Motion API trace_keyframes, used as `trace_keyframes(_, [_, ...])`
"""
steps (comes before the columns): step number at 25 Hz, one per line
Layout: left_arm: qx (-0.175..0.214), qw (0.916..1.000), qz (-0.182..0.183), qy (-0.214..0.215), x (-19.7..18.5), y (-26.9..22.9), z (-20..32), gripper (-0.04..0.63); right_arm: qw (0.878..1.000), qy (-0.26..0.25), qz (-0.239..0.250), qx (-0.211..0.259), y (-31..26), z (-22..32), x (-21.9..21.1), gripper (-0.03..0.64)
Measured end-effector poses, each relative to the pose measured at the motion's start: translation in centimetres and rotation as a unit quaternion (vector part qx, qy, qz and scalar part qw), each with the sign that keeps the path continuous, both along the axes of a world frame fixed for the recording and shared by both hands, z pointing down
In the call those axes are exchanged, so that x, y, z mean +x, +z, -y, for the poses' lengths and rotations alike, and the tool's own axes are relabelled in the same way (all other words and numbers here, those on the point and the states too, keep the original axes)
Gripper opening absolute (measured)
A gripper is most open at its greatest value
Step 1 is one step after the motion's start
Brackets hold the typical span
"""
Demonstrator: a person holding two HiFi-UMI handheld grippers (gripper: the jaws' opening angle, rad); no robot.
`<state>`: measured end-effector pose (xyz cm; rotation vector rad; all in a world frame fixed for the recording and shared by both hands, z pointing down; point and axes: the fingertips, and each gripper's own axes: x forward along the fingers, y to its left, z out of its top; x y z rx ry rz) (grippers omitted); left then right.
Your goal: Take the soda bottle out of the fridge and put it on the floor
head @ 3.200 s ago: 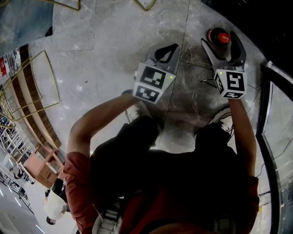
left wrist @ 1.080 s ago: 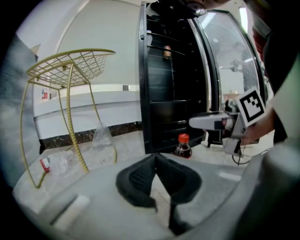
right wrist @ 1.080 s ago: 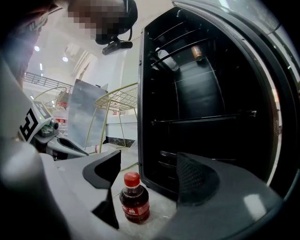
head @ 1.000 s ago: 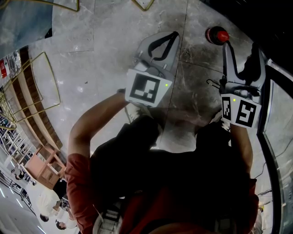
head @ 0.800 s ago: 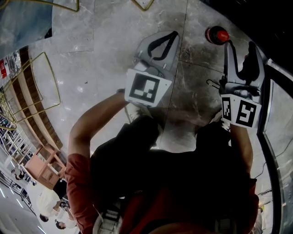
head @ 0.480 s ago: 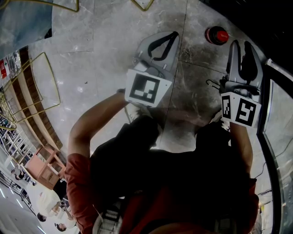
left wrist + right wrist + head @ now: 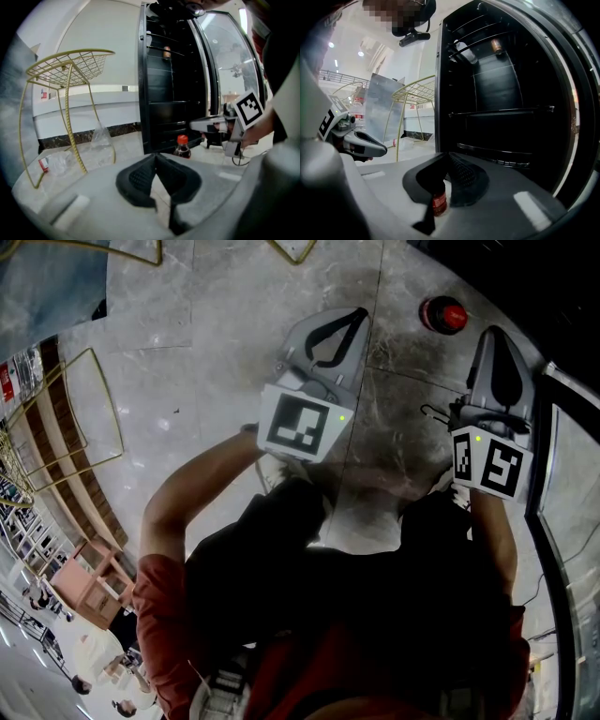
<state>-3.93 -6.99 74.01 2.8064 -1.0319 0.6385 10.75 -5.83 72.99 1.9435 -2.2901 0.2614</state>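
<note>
Red-capped dark soda bottle [image 7: 446, 314] stands upright on the marble floor [image 7: 216, 334].

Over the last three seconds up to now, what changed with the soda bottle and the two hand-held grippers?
The right hand-held gripper came off the soda bottle that its jaws had straddled and drew back to the right. Its jaws have just been closing and now meet with nothing between them. Unchanged: the bottle stands upright on the floor, and the left hand-held gripper stays shut, roughly in place.
</note>
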Motion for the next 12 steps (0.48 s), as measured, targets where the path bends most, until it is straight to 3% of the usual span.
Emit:
trace_keyframes(4, [0.006,1.0,0.002,0.004,0.0,-0.2,0.1,0.0,1.0,-0.008,0.001,-0.001,0.0,0.0,-0.2,0.002])
trace_keyframes(7, [0.009,0.9994,0.029,0.013,-0.3,-0.2,-0.1,0.0,1.0,-0.022,0.002,-0.006,-0.4,0.0,-0.4,0.002])
trace_keyframes(12, [0.0,0.9994,0.035,-0.003,0.2,-3.3,-0.7,0.0,0.998,-0.04,-0.016,-0.046,-2.9,-1.5,0.0,0.002])
